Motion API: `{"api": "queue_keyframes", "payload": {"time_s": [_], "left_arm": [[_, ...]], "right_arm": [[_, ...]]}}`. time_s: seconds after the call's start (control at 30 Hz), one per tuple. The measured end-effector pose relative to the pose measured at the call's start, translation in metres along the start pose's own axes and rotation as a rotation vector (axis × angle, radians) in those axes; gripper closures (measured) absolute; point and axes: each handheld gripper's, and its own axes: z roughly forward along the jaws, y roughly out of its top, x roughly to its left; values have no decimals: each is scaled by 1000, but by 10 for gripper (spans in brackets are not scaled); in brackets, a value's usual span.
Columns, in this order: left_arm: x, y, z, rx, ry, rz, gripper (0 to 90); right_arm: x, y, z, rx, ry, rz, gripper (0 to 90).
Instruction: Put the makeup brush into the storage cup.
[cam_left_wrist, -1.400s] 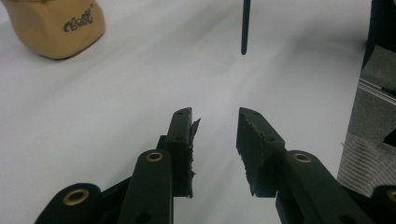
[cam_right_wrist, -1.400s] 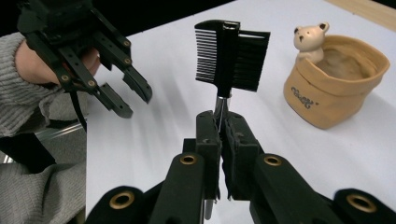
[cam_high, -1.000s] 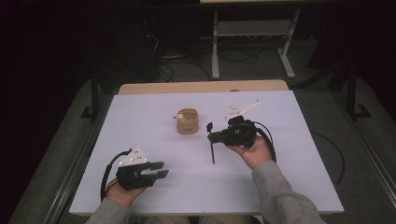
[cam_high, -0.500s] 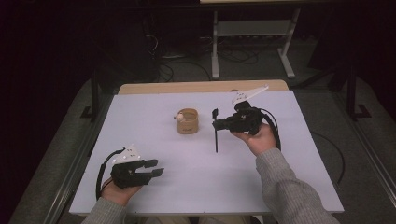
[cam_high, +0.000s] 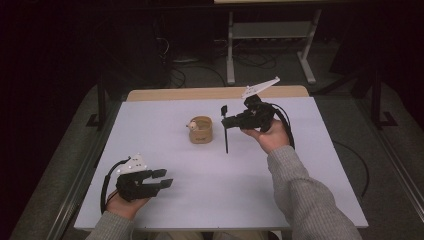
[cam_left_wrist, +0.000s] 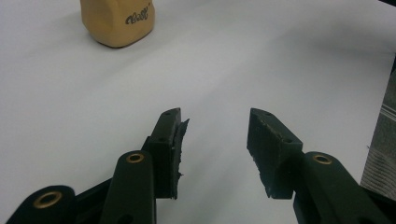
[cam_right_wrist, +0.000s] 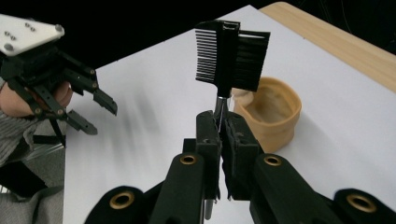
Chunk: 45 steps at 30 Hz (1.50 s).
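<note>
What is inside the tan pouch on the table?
In the right gripper view, the tan pouch stands open, its pale inner wall showing. A small light lump sits at its near rim. The comb, held in the right gripper, hides part of the opening; its bottom is not visible.

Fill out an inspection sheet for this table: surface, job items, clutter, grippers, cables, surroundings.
Surface: white tabletop with a wooden strip along its far edge; no spills seen.
Job's things: small black comb-and-brush tool on a thin handle, lifted off the table; soft tan pouch-like cup, upright near the middle.
Clutter: nothing seen.
Grippers: right gripper shut on the tool's handle, comb end toward the cup. Left gripper near the front left corner, jaws just been opening, nothing between them.
Cables: a black cable trails from each gripper; more lie on the floor beyond the table.
Surroundings: dark room, white metal frame behind the table.
</note>
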Motion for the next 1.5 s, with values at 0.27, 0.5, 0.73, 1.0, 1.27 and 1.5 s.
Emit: {"api": "queue_keyframes", "payload": {"time_s": [0.27,0.5,0.73,1.0,1.27,1.5], "left_arm": [[1,1,-1,2,4,7,543],[-2,2,2,3,-13,12,542],[-3,3,4,15,-17,47,540],[-1,2,1,12,-10,27,534],[-2,2,2,11,-12,19,531],[0,2,3,26,-17,19,525]], "right_arm": [[-7,17,8,-12,-2,-5,846],[-16,27,12,-38,0,23,847],[-19,45,20,-41,-24,21,847],[-24,63,28,-46,-43,18,847],[-30,71,34,-42,-66,19,847],[-35,76,40,-47,-86,26,847]]}}
